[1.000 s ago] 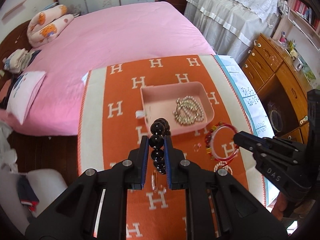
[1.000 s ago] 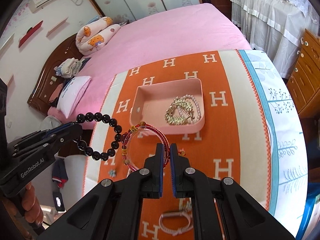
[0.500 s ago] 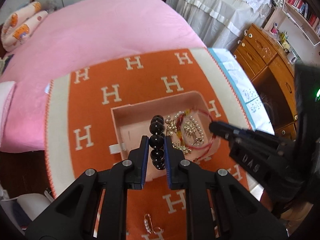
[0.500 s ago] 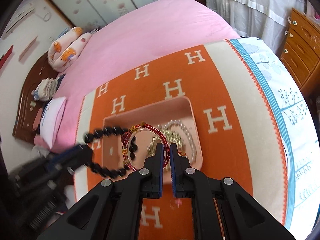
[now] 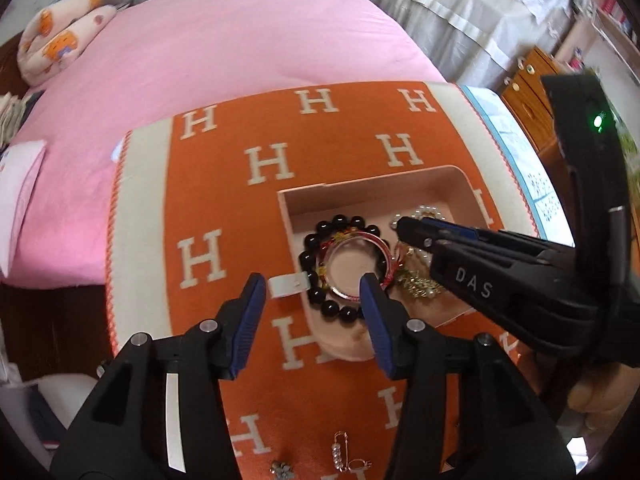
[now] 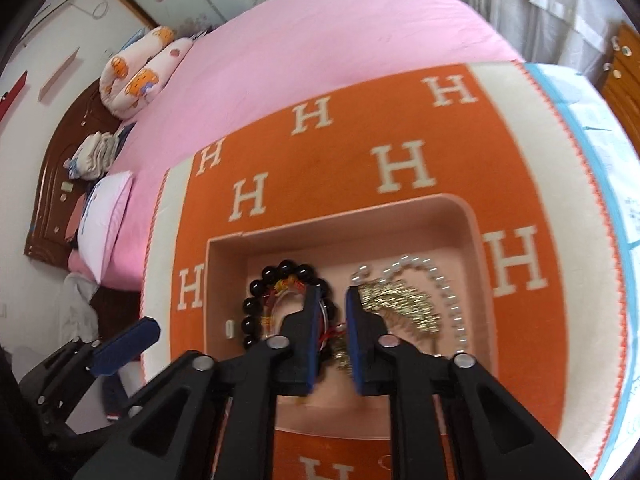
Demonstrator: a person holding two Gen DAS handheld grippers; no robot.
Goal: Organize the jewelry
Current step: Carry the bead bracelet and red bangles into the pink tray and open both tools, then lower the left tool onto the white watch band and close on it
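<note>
A pink tray (image 5: 308,200) (image 6: 472,220) sits on the orange H-patterned cloth. In it lie a black bead bracelet (image 5: 316,294) (image 6: 250,304), a red bangle (image 5: 387,252) (image 6: 280,286) inside the bead ring, and a gold and pearl necklace pile (image 5: 420,286) (image 6: 404,300). My left gripper (image 5: 312,284) is open wide and empty just above the tray's near-left corner. My right gripper (image 6: 332,292) is open and empty above the bangle; it also shows in the left wrist view (image 5: 404,226).
A safety-pin brooch (image 5: 344,456) and a small flower charm (image 5: 280,470) lie on the cloth near me. The cloth (image 5: 152,184) covers a table beside a pink bed (image 5: 224,40). A wooden dresser (image 5: 528,80) stands at the right.
Both grippers moved over the tray and opened. The black bead bracelet and the red bangle were let go and now lie in the tray.
</note>
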